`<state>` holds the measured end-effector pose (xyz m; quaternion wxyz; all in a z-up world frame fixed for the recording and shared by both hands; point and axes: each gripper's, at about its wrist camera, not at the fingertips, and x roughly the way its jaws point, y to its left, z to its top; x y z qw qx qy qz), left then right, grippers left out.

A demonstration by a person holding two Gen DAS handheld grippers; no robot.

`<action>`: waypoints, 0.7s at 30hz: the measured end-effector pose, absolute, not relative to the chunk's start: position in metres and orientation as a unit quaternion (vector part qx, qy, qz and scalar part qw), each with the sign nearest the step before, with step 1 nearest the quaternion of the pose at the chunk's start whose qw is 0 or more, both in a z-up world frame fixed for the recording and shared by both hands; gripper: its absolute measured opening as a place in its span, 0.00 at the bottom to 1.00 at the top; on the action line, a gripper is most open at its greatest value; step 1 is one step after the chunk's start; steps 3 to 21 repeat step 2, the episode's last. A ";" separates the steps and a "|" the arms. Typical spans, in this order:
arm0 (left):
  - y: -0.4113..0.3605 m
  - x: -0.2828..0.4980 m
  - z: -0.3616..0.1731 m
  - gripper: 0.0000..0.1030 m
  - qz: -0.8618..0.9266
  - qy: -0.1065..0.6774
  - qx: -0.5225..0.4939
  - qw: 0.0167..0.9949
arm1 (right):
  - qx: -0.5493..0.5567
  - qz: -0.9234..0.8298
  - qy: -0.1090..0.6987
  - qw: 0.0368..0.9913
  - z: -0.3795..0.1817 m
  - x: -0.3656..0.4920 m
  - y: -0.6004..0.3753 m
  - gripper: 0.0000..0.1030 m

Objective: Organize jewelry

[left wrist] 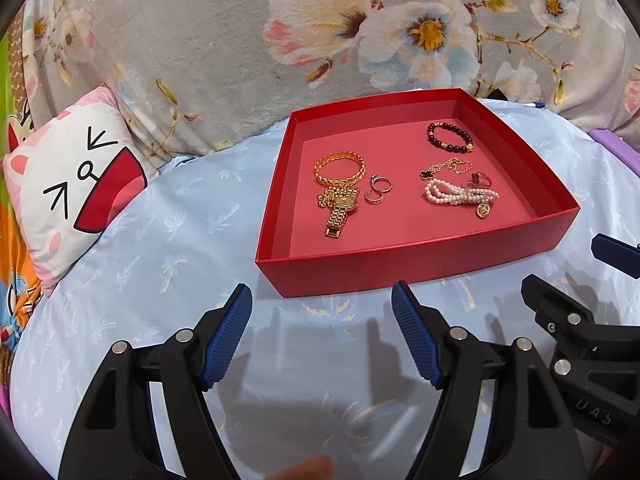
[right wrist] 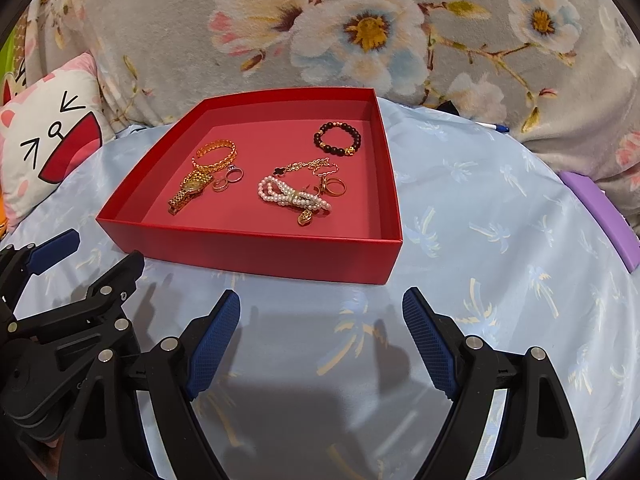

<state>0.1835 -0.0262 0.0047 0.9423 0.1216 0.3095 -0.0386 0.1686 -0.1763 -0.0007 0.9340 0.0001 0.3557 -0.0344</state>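
- Two grippers are in view: the left gripper (left wrist: pixel 322 300) and the right gripper (right wrist: pixel 321 304), each with two blue-padded fingers (left wrist: pixel 228 334) spread wide apart and holding nothing, both hovering over the bed (right wrist: pixel 480 240) just short of the box's near wall.
- One shallow red box (left wrist: pixel 400 258) sits on the light-blue palm-print sheet; all the jewelry lies inside it, in two loose groups plus one piece alone.
- Left group: one gold bangle (left wrist: pixel 340 168), one gold watch (left wrist: pixel 340 212) touching it with its band stretched toward the near wall, and two small rings (left wrist: pixel 378 190) just beside the watch.
- Right group: one pearl bracelet (right wrist: pixel 292 196) of several strands with a gold charm, one gold chain with a black clover (right wrist: pixel 308 168) behind it, and one ring (right wrist: pixel 336 188) touching the pearls.
- Alone in the far right corner: one dark beaded bracelet (left wrist: pixel 448 138).
- A fine gold chain seems to lie tangled under the watch, though this is hard to make out.
- One cartoon-face pillow (left wrist: pixel 76 184) lies left of the box, and a grey floral blanket (right wrist: pixel 360 28) rises behind it.
- A purple object (right wrist: pixel 600 216) at the right is cut off by the frame edge, and a small pen-like item (right wrist: pixel 494 126) shows only partly at the blanket's edge.
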 end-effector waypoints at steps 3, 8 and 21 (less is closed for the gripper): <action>-0.026 0.184 0.005 0.68 -0.038 0.309 0.122 0.942 | 0.000 -0.034 0.356 0.934 -0.001 0.168 -0.175 0.79; -0.026 0.184 0.005 0.68 -0.038 0.309 0.122 0.942 | 0.000 -0.034 0.356 0.934 -0.001 0.168 -0.175 0.79; -0.026 0.184 0.005 0.68 -0.038 0.309 0.122 0.942 | 0.000 -0.034 0.356 0.934 -0.001 0.168 -0.175 0.79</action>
